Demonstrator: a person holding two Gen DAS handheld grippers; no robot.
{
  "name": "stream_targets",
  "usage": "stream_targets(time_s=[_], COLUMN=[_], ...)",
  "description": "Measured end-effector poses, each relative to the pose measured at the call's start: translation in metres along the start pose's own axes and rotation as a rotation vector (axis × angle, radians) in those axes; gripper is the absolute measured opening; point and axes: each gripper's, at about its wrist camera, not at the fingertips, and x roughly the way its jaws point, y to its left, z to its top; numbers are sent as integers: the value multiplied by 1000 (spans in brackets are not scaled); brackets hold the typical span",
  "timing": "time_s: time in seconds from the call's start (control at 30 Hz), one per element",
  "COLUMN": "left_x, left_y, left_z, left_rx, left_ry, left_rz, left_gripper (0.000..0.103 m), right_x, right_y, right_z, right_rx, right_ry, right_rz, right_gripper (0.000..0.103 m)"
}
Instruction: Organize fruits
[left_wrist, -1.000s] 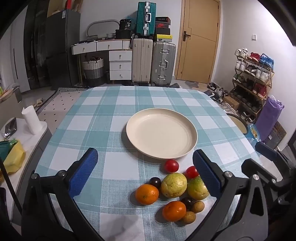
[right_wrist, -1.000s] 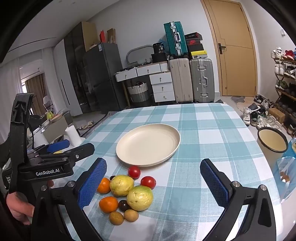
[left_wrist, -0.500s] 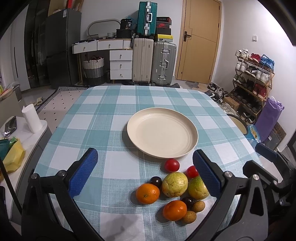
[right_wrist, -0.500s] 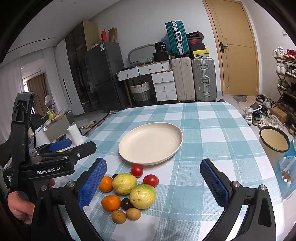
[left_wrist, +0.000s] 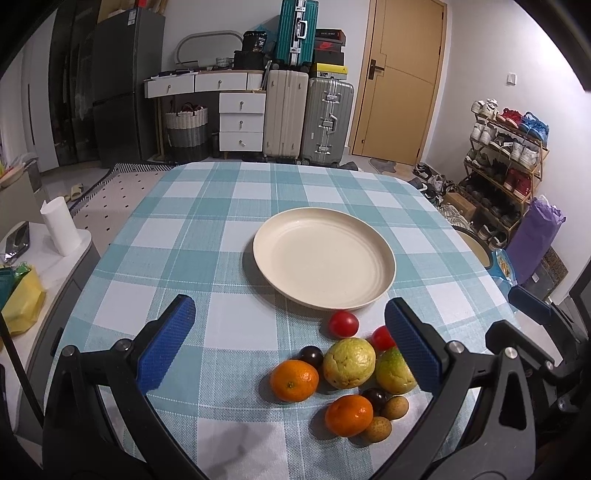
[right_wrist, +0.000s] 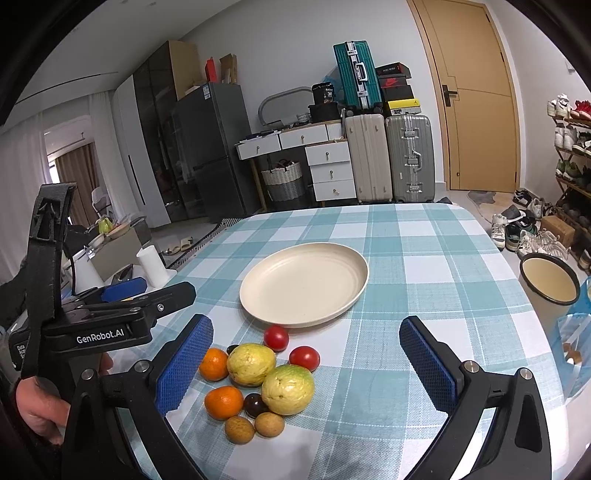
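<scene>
While the left gripper (left_wrist: 288, 339) hovers over the checked tablecloth (left_wrist: 207, 221) with its jaws wide apart and empty, the left wrist view shows the fruit pile (left_wrist: 351, 373) lying just short of the cream plate (left_wrist: 324, 258), which has slid slightly rightward in frame since a second ago. One tomato (left_wrist: 343, 324) sits nearest the plate's rim.

In the right wrist view, the right gripper (right_wrist: 306, 354) is likewise spread open with nothing held, and the pile (right_wrist: 266, 380) and plate (right_wrist: 303, 282) appear a little farther right than before. A hand (right_wrist: 40, 402) grips the left gripper's body at left.
</scene>
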Motion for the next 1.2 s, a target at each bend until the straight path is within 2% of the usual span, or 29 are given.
stream_targets(time_s=[1.0,1.2], left_x=[10,11], left_y=[1,2], left_z=[-7,-7], left_rx=[-3,-9], left_ry=[3,1], left_rz=[11,5], left_gripper=[103,103], right_x=[0,3], right_y=[0,3], right_z=[1,-4], right_rx=[-1,-8], right_ry=[-8,4], right_rz=[11,50], right_gripper=[103,103])
